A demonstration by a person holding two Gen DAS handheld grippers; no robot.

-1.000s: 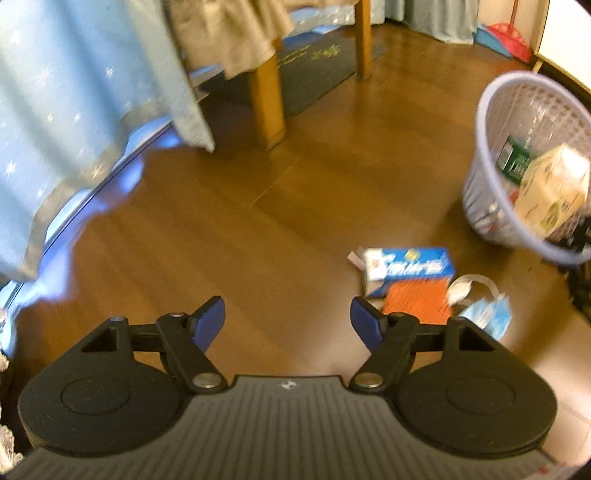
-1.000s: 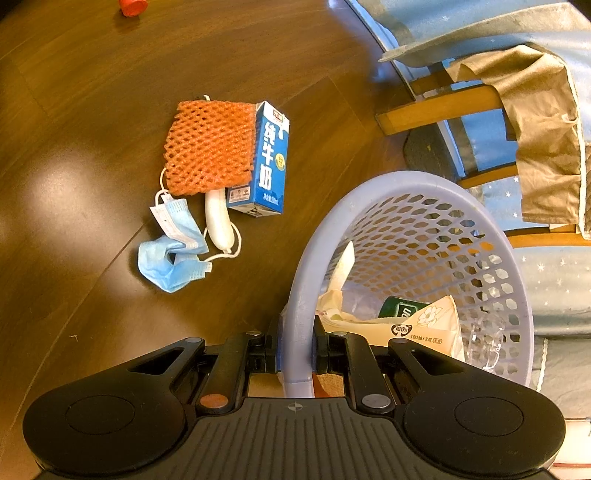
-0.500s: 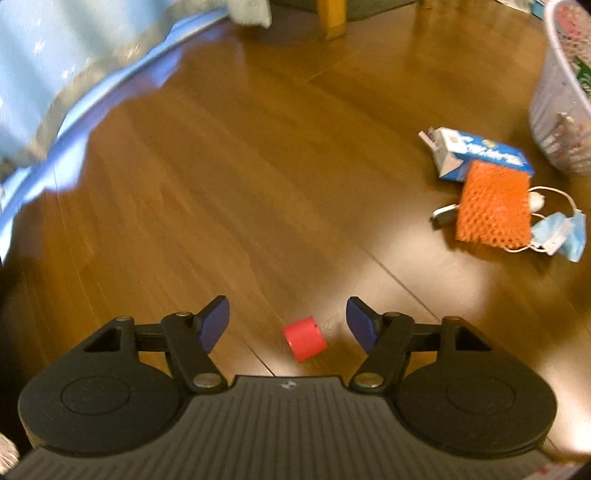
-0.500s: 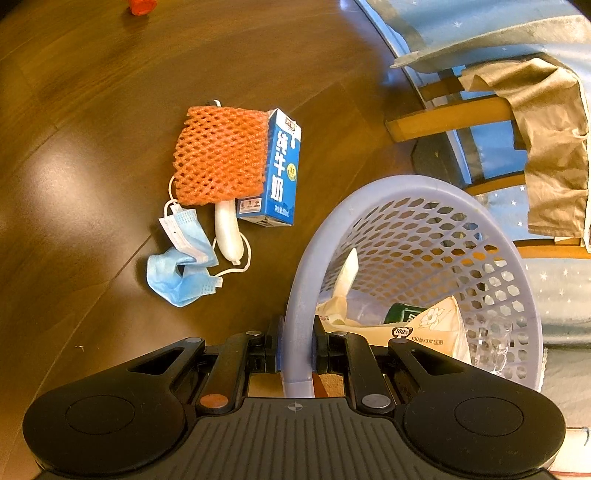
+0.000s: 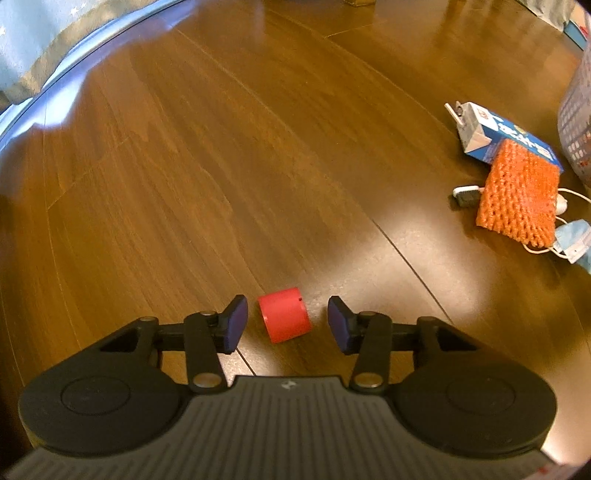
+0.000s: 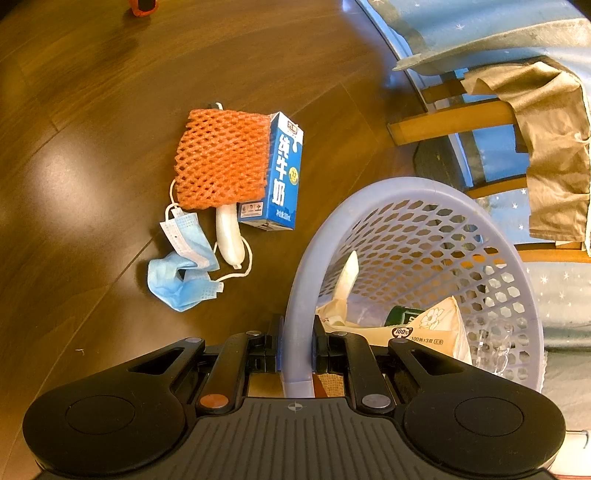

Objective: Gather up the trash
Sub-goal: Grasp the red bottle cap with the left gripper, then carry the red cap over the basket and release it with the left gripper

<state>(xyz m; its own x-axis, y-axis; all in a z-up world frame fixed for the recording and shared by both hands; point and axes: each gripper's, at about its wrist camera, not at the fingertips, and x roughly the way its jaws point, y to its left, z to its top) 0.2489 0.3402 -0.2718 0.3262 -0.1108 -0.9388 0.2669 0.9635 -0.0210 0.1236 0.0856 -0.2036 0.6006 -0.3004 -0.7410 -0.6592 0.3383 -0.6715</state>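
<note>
While the right tool [image 6: 297, 350] clamps the basket [image 6: 295, 280] rim, the left tool [image 5: 284, 320] gapes around a red cap [image 5: 284, 318] on wood floor [image 5: 221, 166].

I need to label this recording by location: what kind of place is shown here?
Probably a room in a home, maybe a bedroom: dark wooden floor, star-patterned blue cloth hanging beside wooden furniture legs, and a plastic laundry-style basket serving as a trash bin.

Both wrist views look down at floor, sharing orange net [image 5: 519, 195] [image 6: 222, 158] litter
</note>
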